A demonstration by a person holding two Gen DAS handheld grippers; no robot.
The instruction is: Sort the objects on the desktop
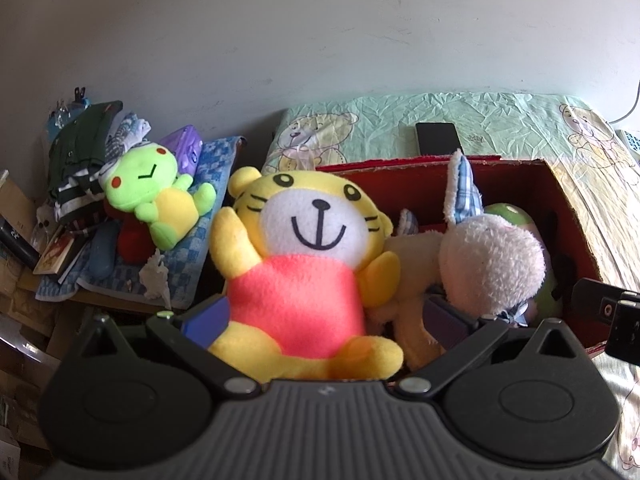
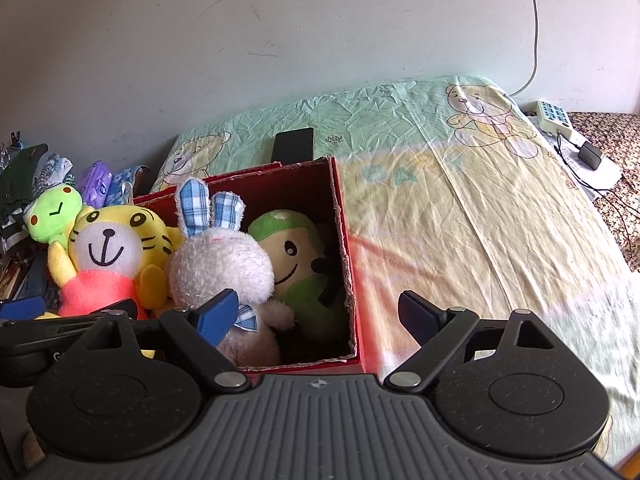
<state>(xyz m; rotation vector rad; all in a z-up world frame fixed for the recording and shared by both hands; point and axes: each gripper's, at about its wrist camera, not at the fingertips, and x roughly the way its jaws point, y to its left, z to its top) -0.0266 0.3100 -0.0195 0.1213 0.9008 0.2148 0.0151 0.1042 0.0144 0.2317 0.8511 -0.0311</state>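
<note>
A yellow tiger plush (image 1: pixel 296 280) in a pink shirt stands upright at the left end of the red cardboard box (image 1: pixel 576 232). My left gripper (image 1: pixel 324 316) is open wide, with the tiger's body between its blue pads. Inside the box (image 2: pixel 340 216) lie a white rabbit plush (image 2: pixel 220 264) with checked ears and a green-hooded plush (image 2: pixel 296 252). My right gripper (image 2: pixel 320 316) is open and holds nothing, straddling the box's right wall. A green frog plush (image 1: pixel 156 192) sits outside the box on a blue checked cloth at the left.
The box rests on a bed with a bear-print sheet (image 2: pixel 460 208). A black phone (image 2: pixel 294 144) lies behind the box. A power strip (image 2: pixel 554 116) with cables is at the far right. Clothes, books and a purple pack (image 1: pixel 186 146) are piled at the left.
</note>
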